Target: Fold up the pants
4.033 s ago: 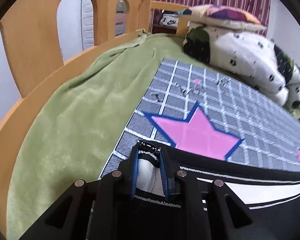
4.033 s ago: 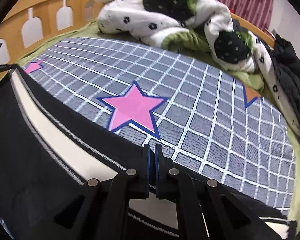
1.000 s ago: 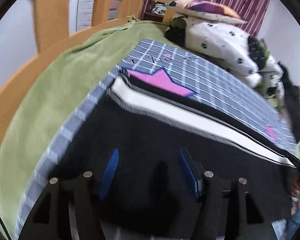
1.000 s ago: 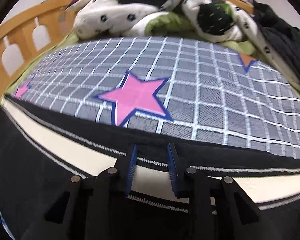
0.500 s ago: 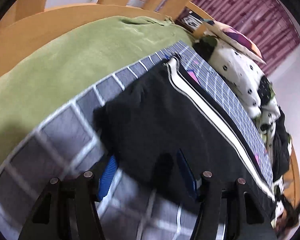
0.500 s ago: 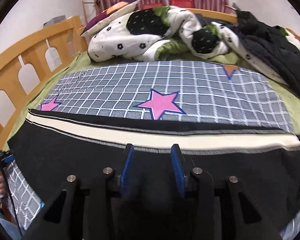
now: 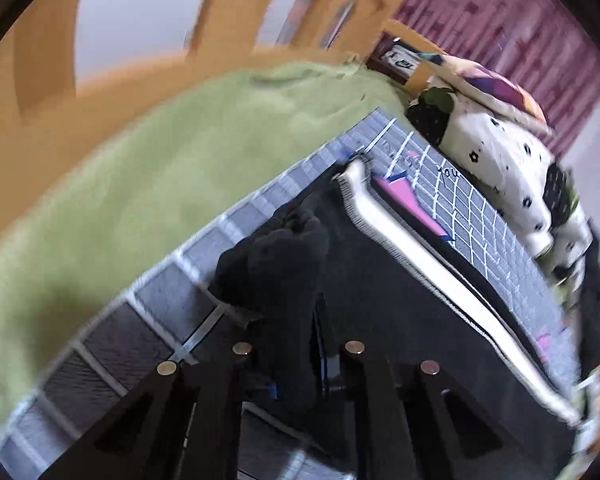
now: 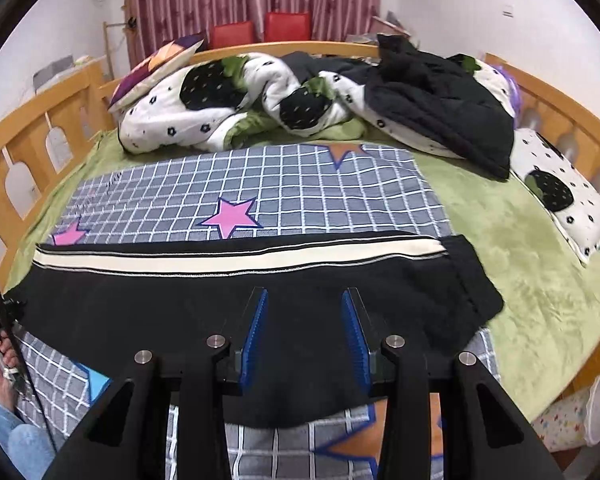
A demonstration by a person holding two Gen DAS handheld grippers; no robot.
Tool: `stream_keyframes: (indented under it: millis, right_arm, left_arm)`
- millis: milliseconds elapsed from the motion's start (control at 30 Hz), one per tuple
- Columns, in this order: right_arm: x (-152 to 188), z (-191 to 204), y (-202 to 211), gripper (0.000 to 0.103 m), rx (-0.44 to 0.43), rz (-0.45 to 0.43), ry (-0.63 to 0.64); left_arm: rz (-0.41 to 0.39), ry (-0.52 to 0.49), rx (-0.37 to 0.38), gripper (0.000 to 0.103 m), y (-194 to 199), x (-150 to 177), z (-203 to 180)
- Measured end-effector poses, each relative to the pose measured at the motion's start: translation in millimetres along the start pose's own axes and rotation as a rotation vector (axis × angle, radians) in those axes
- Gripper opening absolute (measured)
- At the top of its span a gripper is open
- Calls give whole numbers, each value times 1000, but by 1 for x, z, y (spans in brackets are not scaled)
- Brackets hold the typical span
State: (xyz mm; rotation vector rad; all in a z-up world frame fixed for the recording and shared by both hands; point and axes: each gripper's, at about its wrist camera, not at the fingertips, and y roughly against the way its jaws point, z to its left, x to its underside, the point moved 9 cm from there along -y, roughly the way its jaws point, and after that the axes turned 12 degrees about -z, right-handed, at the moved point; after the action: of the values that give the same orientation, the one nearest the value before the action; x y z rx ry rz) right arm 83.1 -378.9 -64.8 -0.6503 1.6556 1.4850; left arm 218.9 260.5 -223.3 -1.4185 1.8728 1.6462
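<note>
Right now the left gripper (image 7: 296,344) has its jaws clenched on a bunched corner of the pants (image 7: 400,300), at the lower end of the garment; a dark wad of cloth rises out from between the jaws and hides most of the blue pads. Ahead of those jaws and to their right, the pants run away in a long black band with a cream stripe (image 7: 412,248) along the far edge. The left-wrist view is blurred, so the finer folds in the wad cannot be made out.

The right gripper (image 8: 305,340) hovers with its jaws released, the two blue pads (image 8: 255,336) well apart and nothing between them. Directly beyond and beneath these jaws the pants (image 8: 180,300) lie flat across the checked sheet (image 8: 300,192), stretched from left to right, with the cream stripe (image 8: 236,260) on the side farthest from the jaws. The wider end of the pants lies to the right of the jaws, reaching over the sheet's edge onto the green blanket (image 8: 520,248).

Past the pants, a pink star (image 8: 230,218) shows on the sheet. Farther still, a rumpled spotted quilt (image 8: 220,108) and a black jacket (image 8: 440,108) are heaped against the wooden bed frame (image 8: 28,120). At the far left of the right-wrist view, a hand (image 8: 2,356) grips the left tool's handle.
</note>
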Motion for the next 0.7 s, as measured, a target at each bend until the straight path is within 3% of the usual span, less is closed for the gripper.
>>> stream_keyframes:
  millis: [167, 333, 533, 633, 700]
  right_arm:
    - [18, -15, 15, 38, -30, -58, -20]
    - [60, -38, -25, 38, -79, -16, -50]
    - [78, -79, -44, 38, -83, -9, -88]
    - [74, -105, -34, 38, -60, -70, -78]
    - [77, -123, -28, 38, -34, -93, -91]
  left_arm:
    - [-132, -263, 18, 12, 52, -37, -102]
    - [-208, -551, 78, 12, 100, -31, -228]
    - [-144, -785, 188, 9, 126, 50, -370]
    - [-135, -868, 226, 9, 128, 110, -406]
    - [-66, -874, 260, 8, 123, 158, -417]
